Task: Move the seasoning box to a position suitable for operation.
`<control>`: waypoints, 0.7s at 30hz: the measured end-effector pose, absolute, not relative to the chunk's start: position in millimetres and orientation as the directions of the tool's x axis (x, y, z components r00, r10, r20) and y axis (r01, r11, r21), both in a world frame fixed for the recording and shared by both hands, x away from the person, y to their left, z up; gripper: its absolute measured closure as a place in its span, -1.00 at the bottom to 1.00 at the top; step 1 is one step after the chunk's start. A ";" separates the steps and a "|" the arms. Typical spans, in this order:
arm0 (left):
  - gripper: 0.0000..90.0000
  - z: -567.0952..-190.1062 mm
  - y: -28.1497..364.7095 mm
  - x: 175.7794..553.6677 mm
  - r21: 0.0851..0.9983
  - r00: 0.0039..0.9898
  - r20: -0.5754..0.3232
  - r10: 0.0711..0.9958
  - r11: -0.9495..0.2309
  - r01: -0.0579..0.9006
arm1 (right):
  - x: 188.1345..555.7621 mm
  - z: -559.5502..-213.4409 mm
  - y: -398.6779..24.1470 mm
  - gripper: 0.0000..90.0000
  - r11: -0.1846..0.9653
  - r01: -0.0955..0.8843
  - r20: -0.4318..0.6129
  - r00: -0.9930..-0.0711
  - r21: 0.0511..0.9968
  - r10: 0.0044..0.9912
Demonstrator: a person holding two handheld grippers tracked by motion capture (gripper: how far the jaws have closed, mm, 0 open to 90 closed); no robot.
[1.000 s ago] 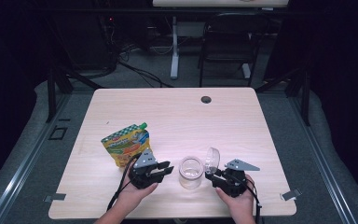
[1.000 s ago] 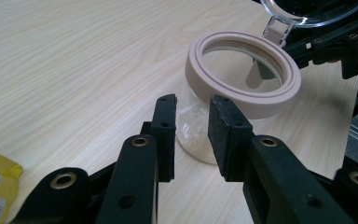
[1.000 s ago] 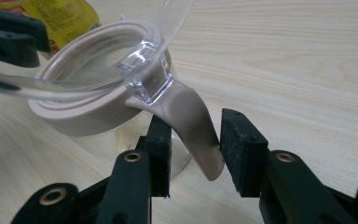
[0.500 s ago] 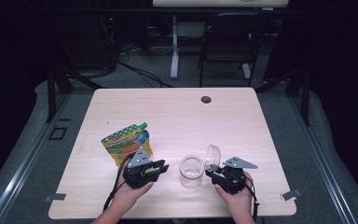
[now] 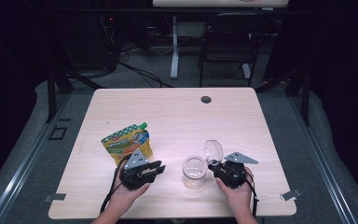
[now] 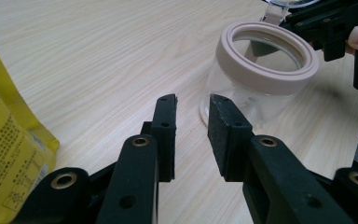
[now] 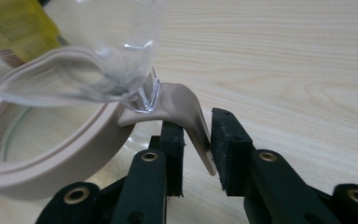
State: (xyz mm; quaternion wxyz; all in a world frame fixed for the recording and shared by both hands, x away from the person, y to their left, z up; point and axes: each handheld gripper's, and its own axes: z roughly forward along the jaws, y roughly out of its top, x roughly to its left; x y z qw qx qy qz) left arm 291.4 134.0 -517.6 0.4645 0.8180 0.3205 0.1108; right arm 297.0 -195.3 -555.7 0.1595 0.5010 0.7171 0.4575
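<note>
A clear jar [image 5: 194, 171] with a beige rim [image 6: 261, 70] stands near the table's front edge. Its clear lid [image 5: 213, 150] is hinged up. The beige tab [image 7: 186, 107] at the hinge lies between the jaws of my right gripper [image 7: 196, 119], which have just been closing. The tab leans on the right pad, and a gap stays at the left pad. My right gripper [image 5: 213, 164] sits just right of the jar. My left gripper [image 5: 161, 168] is left of the jar, open and holding nothing, and points at the jar [image 6: 192, 100].
A yellow snack pouch [image 5: 126, 143] with a green spout lies just behind my left gripper, at the left edge of its own view [image 6: 4, 154]. A dark cable grommet [image 5: 206, 99] sits near the far edge of the wooden table [image 5: 177, 121].
My left gripper has drawn back a little to the left, away from the jar. The right hand, the jar and the raised lid stay where they were.
</note>
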 end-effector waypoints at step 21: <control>0.61 -516.5 144.3 288.5 0.832 0.755 -0.114 0.646 -0.353 0.427 | 302.8 -557.1 -184.3 0.83 0.133 0.506 0.118 -0.432 0.852 0.894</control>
